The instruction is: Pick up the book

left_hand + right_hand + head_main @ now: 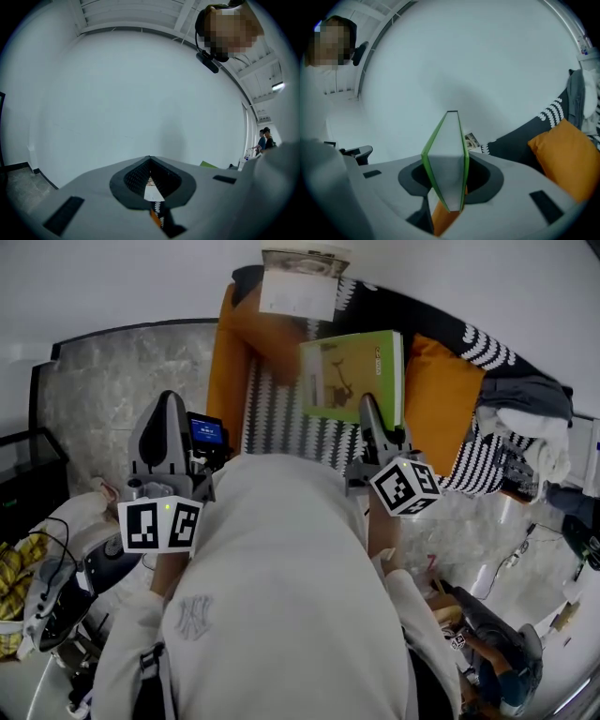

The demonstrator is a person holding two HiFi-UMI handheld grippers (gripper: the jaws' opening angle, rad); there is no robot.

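Observation:
A green-covered book (352,371) hangs in the air over the sofa, with my right gripper (367,404) shut on its near edge. In the right gripper view the book (446,140) stands edge-on and upright between the jaws of the right gripper (449,164), its grey page block facing me and green covers on both sides. My left gripper (167,404) is off to the left over the floor, holding nothing. In the left gripper view the left gripper (150,158) has its jaws meeting at the tip and faces a bare white wall.
The sofa carries orange cushions (441,399) and a black-and-white patterned blanket (281,413). Another open book (300,282) lies at its far end. A pile of clothes (534,423) sits at the right. Marble floor (103,390) lies to the left, with clutter near my feet.

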